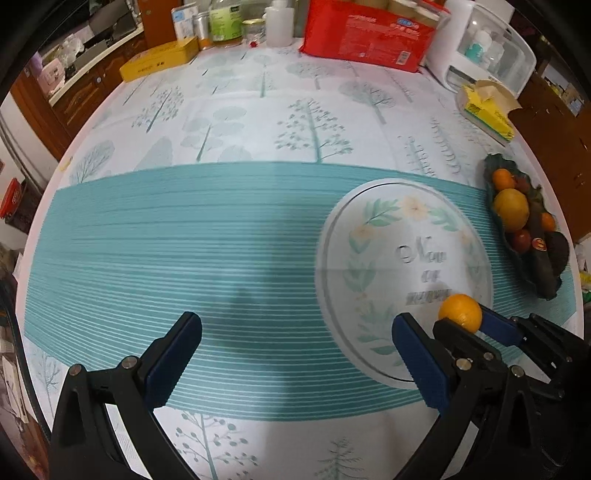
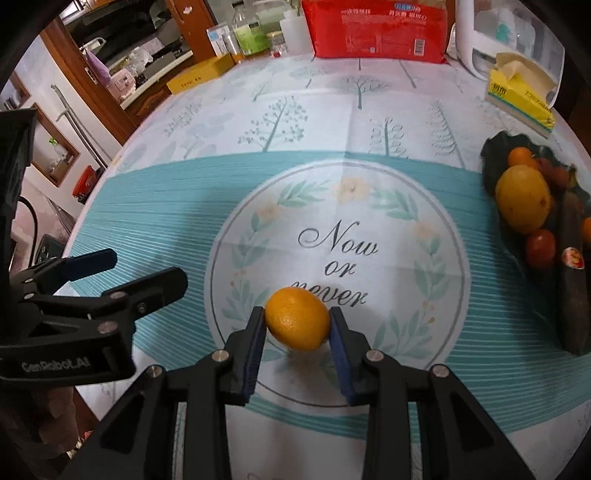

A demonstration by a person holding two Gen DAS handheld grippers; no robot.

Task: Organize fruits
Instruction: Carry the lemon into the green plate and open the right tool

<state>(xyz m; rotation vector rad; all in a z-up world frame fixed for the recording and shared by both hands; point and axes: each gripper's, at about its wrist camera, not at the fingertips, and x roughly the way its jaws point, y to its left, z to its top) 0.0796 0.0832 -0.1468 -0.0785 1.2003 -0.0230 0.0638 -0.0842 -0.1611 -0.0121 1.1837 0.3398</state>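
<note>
My right gripper (image 2: 297, 319) is shut on a small orange (image 2: 297, 318), held just above the tablecloth's round "Now or never" print; the orange also shows in the left wrist view (image 1: 460, 311). A dark leaf-shaped fruit dish (image 2: 491, 147) at the right edge holds a large orange (image 2: 522, 199), a small orange (image 2: 521, 157), a red fruit (image 2: 540, 248), lychees and a dark stickered fruit. The dish also shows in the left wrist view (image 1: 496, 162). My left gripper (image 1: 295, 349) is open and empty over the teal stripes, left of the right gripper.
At the table's far edge stand a red package (image 2: 376, 29), bottles and jars (image 2: 255, 33), a yellow box (image 2: 201, 75), a white appliance (image 2: 476, 44) and a yellow tissue box (image 2: 521, 96). Wooden cabinets stand beyond the left edge.
</note>
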